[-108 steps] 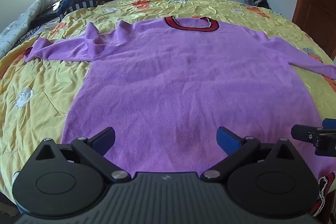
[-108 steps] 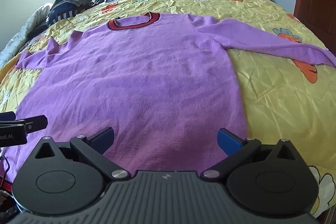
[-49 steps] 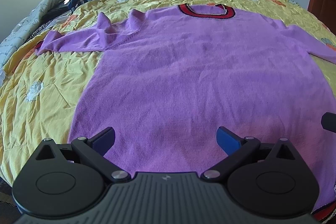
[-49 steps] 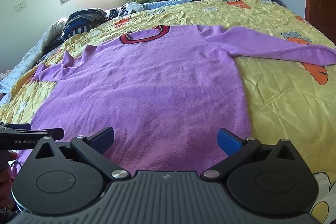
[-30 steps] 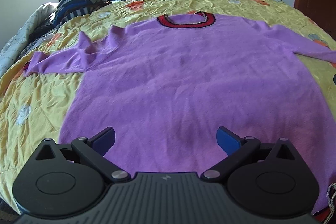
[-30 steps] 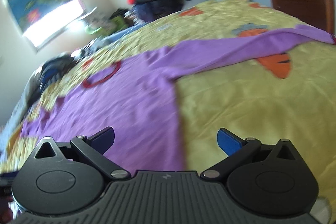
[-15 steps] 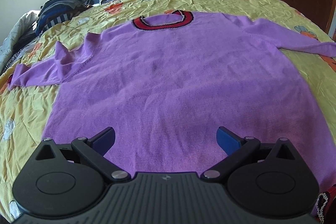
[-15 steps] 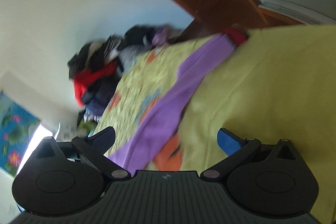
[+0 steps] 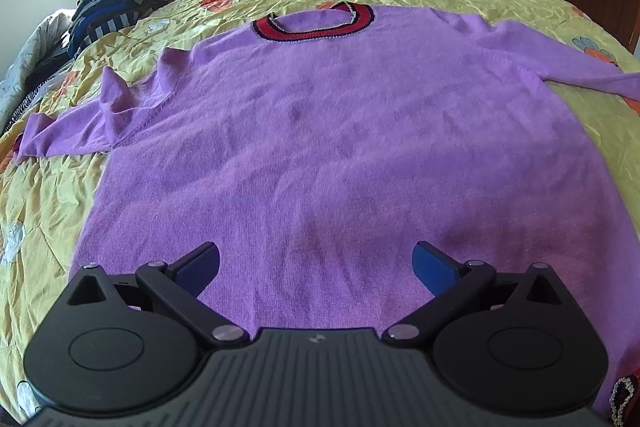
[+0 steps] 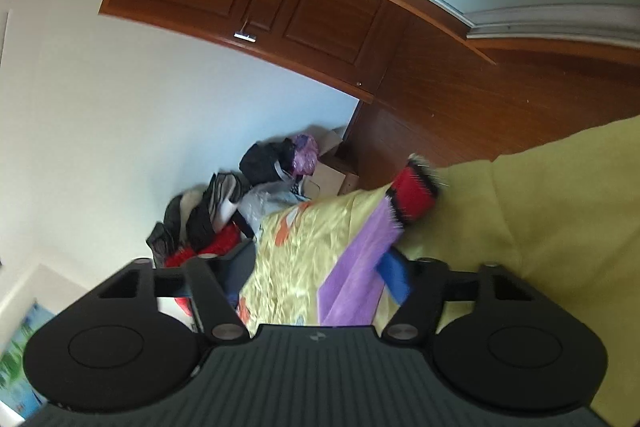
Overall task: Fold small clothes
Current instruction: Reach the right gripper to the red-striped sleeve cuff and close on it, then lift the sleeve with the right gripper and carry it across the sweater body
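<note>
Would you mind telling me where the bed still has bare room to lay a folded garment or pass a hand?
Bare yellow quilt shows left of the purple sweater, below its left sleeve, and in a strip between the red collar and the clothes piles at the bed's far edge. The middle is covered by the sweater; the far edge is crowded.

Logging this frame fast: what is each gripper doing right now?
Left gripper: open, holding nothing, above the purple sweater hem.
Right gripper: open, rolled sideways, sweater sleeve between its fingers, not clamped.
</note>
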